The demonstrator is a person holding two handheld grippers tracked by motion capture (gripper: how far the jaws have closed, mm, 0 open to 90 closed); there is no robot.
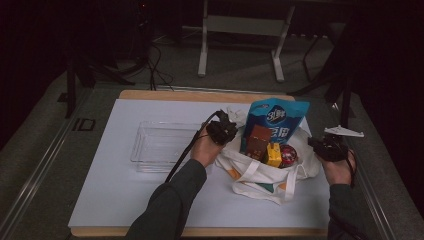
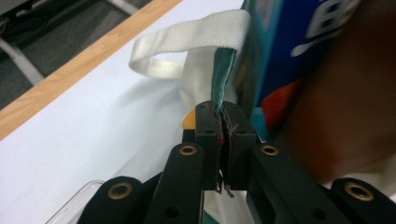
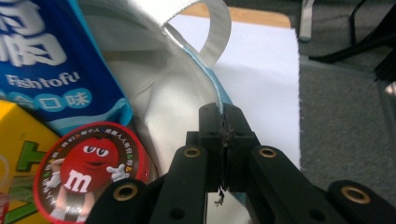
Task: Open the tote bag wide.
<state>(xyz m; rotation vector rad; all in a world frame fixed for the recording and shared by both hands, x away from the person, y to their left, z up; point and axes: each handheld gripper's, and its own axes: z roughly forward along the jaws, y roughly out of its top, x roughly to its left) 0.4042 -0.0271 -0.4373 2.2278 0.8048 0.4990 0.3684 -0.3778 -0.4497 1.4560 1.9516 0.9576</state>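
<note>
A white cloth tote bag (image 1: 260, 172) lies on the white table mat, its mouth held apart from both sides. Inside stand a blue Fishtofu snack pouch (image 1: 275, 120), a brown box (image 1: 258, 141), a yellow box (image 1: 273, 154) and a round red M&M's tin (image 1: 288, 155). My left gripper (image 1: 223, 129) is shut on the bag's teal-trimmed rim (image 2: 219, 88), and a white handle loop (image 2: 187, 39) arches above it. My right gripper (image 1: 322, 145) is shut on the opposite rim (image 3: 217, 93), with the M&M's tin (image 3: 91, 170) and the pouch (image 3: 51, 60) close beside its jaws.
A clear plastic tray (image 1: 162, 145) sits left of the bag on the white mat (image 1: 130, 200). The wooden table edge (image 1: 200, 95) runs along the back. Grey carpet, cables and a white stand's legs (image 1: 240, 50) lie beyond.
</note>
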